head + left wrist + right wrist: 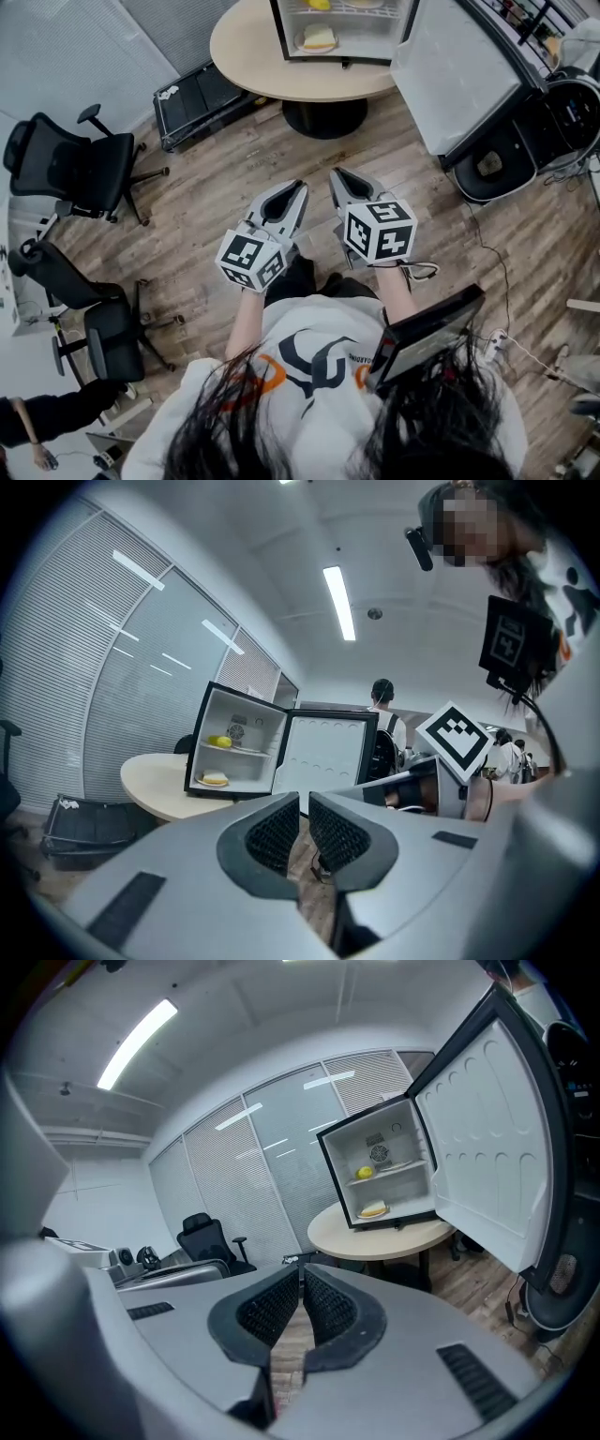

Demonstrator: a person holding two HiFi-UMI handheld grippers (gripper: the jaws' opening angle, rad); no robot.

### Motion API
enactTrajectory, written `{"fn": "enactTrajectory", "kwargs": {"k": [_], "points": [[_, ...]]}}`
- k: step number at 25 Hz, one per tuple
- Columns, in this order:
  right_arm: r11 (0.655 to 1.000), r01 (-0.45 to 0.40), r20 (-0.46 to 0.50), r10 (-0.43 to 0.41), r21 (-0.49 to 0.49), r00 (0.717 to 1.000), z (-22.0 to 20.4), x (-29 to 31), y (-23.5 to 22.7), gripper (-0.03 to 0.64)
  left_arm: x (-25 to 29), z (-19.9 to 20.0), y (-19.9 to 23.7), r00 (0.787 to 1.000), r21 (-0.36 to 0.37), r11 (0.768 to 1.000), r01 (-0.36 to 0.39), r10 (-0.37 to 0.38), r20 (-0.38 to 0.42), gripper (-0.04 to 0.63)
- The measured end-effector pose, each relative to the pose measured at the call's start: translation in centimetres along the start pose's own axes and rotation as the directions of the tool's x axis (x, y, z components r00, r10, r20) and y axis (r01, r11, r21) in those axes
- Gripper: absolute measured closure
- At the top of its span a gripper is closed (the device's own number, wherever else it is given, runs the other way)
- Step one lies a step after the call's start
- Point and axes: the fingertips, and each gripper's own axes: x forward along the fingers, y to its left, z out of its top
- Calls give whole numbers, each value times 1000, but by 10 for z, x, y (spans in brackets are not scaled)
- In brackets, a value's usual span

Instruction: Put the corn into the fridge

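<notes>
Left tongs point(299, 190) and right tongs point(336, 176), clenched empty, are facing the open fridge point(345, 49); approaching squarely is probably avoiding its door point(459, 75).

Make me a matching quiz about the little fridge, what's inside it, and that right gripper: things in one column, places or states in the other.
Things:
1. fridge door
2. yellow item
3. pale food
4. right gripper

Places or states:
A. on the lower shelf
B. shut, nothing in it
C. swung open
D. on the upper shelf

Pairs: 1-C, 2-D, 3-A, 4-B
</notes>
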Motion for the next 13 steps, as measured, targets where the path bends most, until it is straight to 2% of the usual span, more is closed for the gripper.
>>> {"fn": "enactTrajectory", "kwargs": {"k": [7,13], "points": [[999,-22,4,22,-31,1000,3,-7,3,588,-7,5,-3,999,3,999,-38,38,34,556],[999,-17,-2,17,-42,1000,5,-15,3,588,-10,10,-10,998,-2,999,-40,40,46,555]]}}
